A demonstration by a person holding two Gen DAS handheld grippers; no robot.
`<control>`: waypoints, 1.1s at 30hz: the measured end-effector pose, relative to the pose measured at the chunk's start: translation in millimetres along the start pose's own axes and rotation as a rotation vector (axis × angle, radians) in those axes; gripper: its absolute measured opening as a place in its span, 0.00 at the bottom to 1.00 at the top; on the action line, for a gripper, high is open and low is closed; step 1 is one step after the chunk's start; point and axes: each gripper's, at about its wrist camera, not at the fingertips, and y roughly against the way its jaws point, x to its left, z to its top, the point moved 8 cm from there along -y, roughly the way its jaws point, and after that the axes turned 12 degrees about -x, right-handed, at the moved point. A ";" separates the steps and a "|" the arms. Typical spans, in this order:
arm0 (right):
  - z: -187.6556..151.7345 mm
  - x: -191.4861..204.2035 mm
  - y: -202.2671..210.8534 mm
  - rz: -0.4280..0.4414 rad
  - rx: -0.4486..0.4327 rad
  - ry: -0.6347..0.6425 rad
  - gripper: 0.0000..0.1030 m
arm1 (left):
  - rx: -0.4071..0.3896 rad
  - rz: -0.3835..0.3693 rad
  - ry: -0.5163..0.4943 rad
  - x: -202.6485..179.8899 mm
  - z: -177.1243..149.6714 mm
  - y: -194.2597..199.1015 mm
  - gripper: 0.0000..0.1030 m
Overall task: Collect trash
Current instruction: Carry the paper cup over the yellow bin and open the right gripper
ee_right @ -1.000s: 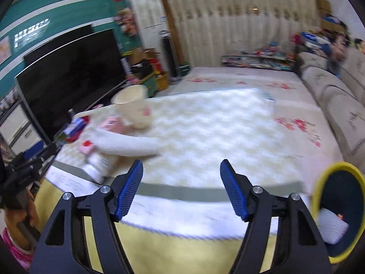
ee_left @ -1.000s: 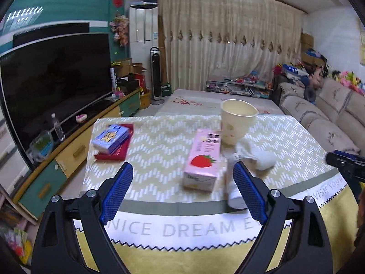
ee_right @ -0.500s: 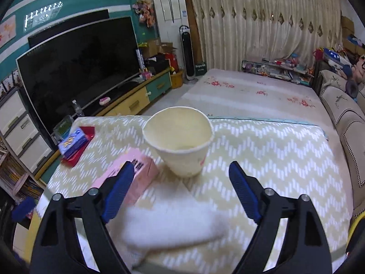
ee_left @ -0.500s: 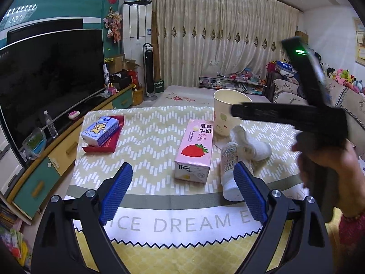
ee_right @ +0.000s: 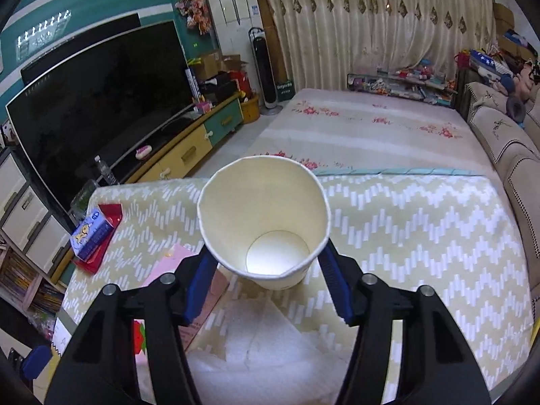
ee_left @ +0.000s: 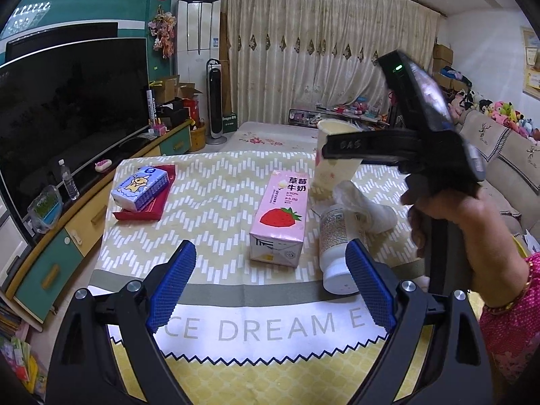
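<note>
Surface: chevron tablecloth (ee_right: 405,222), living room.
Right gripper (ee_right: 266,280): jaws just closing, pads clamping paper cup (ee_right: 266,216) at 12 o'clock.
Left gripper (ee_left: 270,290): wide apart, empty.
Risk: thin wall may crush, cup slips.

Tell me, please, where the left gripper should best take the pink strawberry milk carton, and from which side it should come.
Grip the pink milk carton across its two long flat sides near the bottom end, coming from the near table edge. It lies flat with that end toward the open left gripper, so the faces are parallel. The white bottle lies close on its right, leaving little room.
</note>
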 end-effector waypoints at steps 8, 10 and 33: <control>10.7 -33.5 70.5 -0.010 -0.069 0.015 0.56 | 0.008 -0.017 -0.015 -6.0 -1.6 -0.1 0.86; 5.8 -54.5 93.8 -0.030 -0.077 0.012 0.56 | 0.007 -0.021 -0.017 -7.4 -1.6 0.6 0.86; -144.8 -354.4 267.8 -0.642 0.001 -0.250 0.58 | 0.032 -0.034 -0.087 -22.5 -9.4 -4.6 0.86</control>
